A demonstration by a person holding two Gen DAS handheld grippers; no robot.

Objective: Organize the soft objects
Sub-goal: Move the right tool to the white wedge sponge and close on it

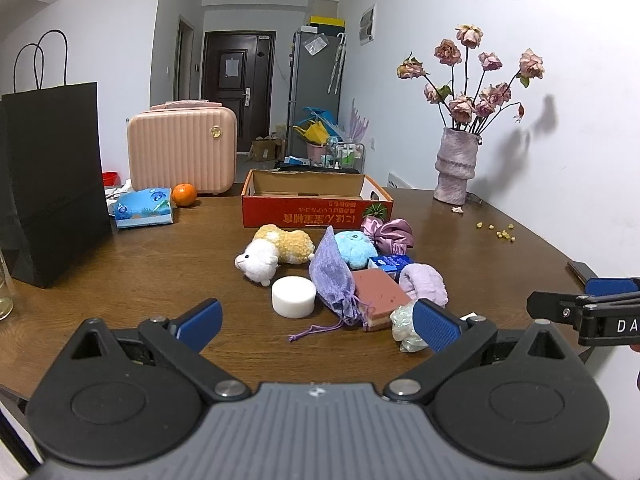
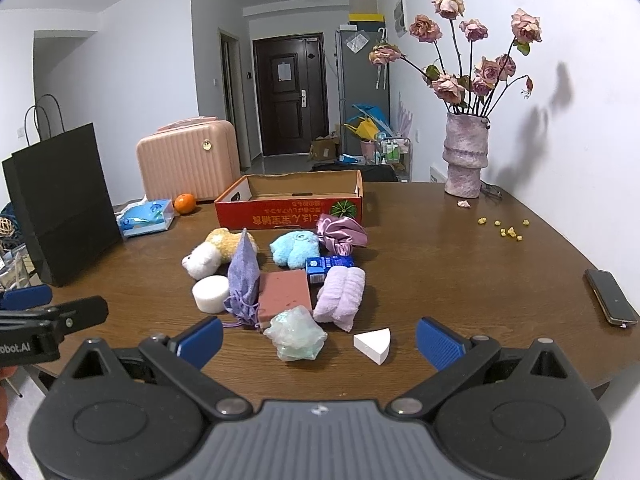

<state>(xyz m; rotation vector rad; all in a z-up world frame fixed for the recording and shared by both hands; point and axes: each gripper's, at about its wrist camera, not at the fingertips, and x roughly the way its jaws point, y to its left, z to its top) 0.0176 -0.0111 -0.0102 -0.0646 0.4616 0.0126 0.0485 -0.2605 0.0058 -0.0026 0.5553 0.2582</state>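
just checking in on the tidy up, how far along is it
Nothing looks done: the red cardboard box looks empty. Nothing is in hand; the left gripper and right gripper are both open. The pile, from the white plush sheep to the folded lilac towel, remains on the table.

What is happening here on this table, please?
A person holds a hand-held gripper in each hand above a wooden table. The left hand-held gripper and the right hand-held gripper are both open and hold nothing. In front of them lies a pile of soft things: a white plush toy, a blue plush toy, a purple pouch, a pink sponge and a folded towel. The red cardboard box behind the pile looks empty. Sorting has not started yet.
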